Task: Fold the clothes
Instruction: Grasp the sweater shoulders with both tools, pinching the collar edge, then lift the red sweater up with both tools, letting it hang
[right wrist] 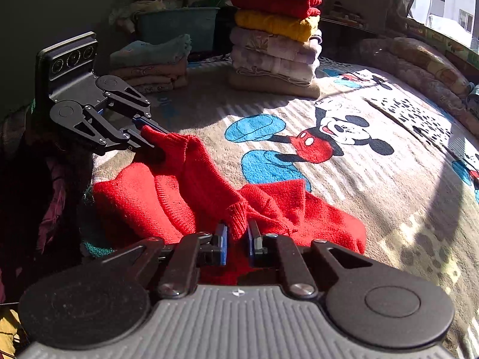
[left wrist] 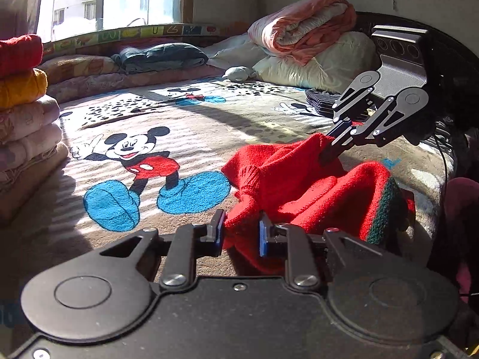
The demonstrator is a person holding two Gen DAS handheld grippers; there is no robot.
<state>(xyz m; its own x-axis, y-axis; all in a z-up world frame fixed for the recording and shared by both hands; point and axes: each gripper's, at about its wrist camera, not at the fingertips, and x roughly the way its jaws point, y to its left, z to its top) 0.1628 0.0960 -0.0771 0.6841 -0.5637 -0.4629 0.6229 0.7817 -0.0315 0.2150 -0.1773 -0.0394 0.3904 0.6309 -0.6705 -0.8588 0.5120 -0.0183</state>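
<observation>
Two grippers held one red sweater (left wrist: 302,185) that lay rumpled on the bed's cartoon-mouse blanket (left wrist: 185,137). The left gripper (left wrist: 241,229) had its fingers partly closed on a bunch of red knit at the near edge. The right gripper (right wrist: 238,233) pinched a ribbed cuff (right wrist: 238,215), its fingers nearly together. A dark green band, seemingly the hem (left wrist: 381,206), showed at one side. Farther off stood a stack of folded clothes (right wrist: 275,39), and beyond it rolled bedding (left wrist: 302,27) by the wall.
</observation>
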